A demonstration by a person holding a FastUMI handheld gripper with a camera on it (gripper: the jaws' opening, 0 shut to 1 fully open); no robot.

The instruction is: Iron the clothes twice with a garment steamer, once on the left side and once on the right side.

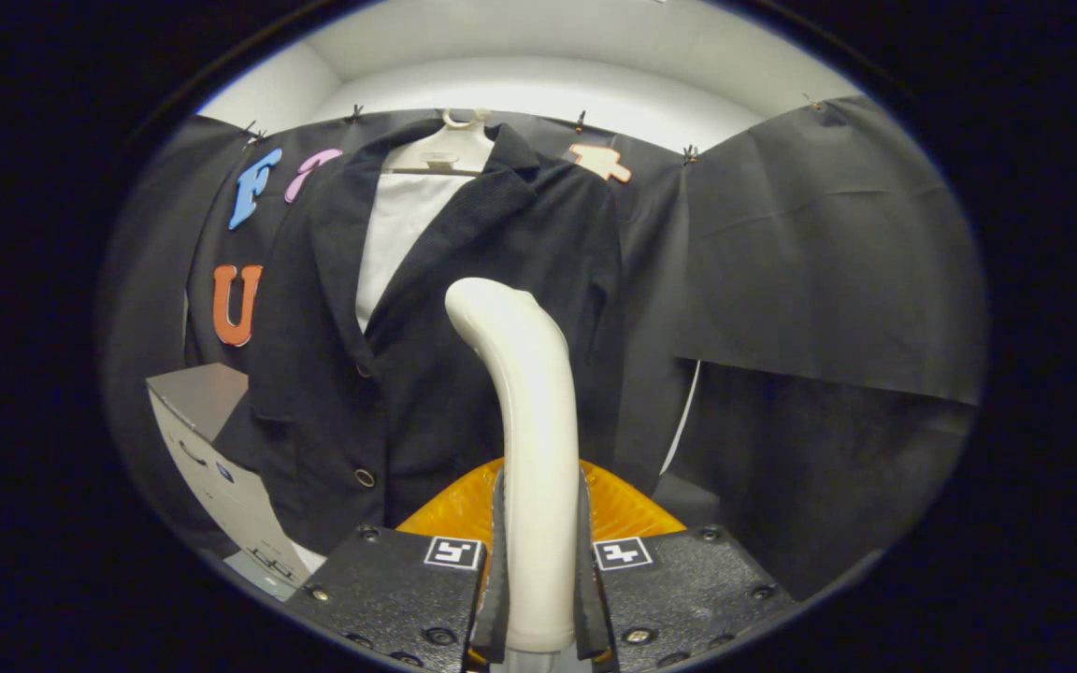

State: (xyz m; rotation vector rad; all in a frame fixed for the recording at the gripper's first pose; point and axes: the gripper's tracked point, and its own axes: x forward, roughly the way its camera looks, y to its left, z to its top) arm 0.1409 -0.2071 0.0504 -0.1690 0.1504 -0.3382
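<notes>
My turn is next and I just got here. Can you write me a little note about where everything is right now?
Gripper: fingers shut on the white steamer handle, which stands upright between them.
Dark jacket: on a hanger just beyond the steamer head, over a white shirt, buttoned.
Orange thing: low, behind the handle.
Done: steamer picked up.
Left: I can't tell whether any pass is finished; steam the left side, then the right.

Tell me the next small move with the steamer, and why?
Probably push forward toward the jacket. The gripper is shut on the steamer, whose head points at the hanging jacket, apparently short of the fabric, so steaming of either side can hardly begin.
</notes>
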